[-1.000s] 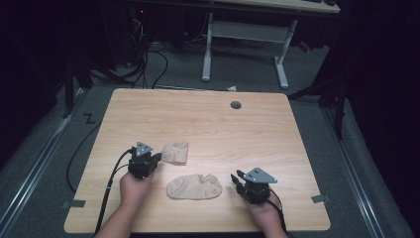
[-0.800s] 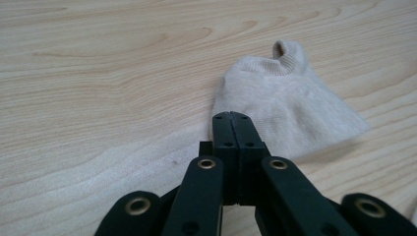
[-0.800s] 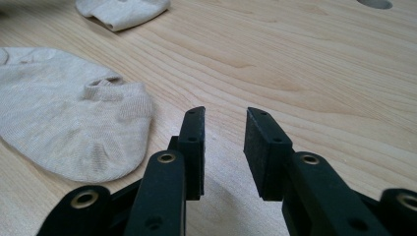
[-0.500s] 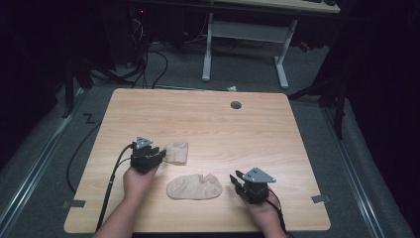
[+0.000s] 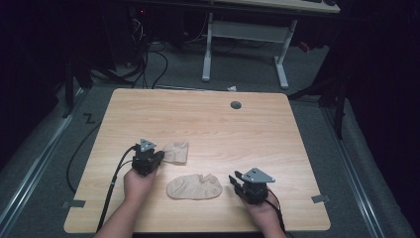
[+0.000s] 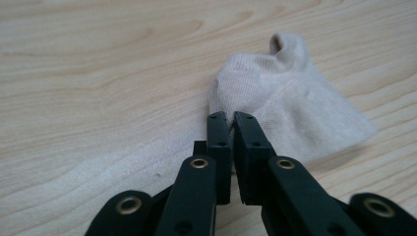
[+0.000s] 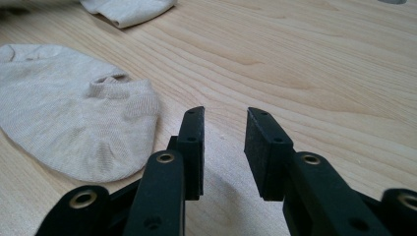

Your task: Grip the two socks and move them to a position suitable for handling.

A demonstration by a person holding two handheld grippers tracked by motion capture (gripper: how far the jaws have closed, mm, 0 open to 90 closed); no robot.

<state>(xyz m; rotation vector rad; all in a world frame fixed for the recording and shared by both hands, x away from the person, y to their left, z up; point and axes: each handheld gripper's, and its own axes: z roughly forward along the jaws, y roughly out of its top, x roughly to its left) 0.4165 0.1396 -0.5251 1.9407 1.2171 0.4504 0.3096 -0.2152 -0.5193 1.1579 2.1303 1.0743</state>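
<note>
The left gripper [image 6: 231, 118] has its fingers pressed together on the near edge of the small folded beige knit sock [image 6: 287, 110], which stretches away ahead of them on the pale wooden table [image 5: 208, 119]. The flat beige sock [image 5: 194, 187] lies lengthwise between both hands, just left of the right gripper [image 7: 223, 115], whose fingers are spread and empty.

Left gripper [image 6: 231, 118]: two black jaws rise from the bottom edge, drawn almost together with only a thin slit between them
Small sock [image 6: 287, 105]: beige knit, lying crumpled on the counter, one end puckered up into a little open fold at the far side
Contact: the jaw tips meet the sock's near edge; whether cloth is pinched in the slit cannot be told
Counter [image 6: 88, 73]: pale wood with wavy grain
</note>
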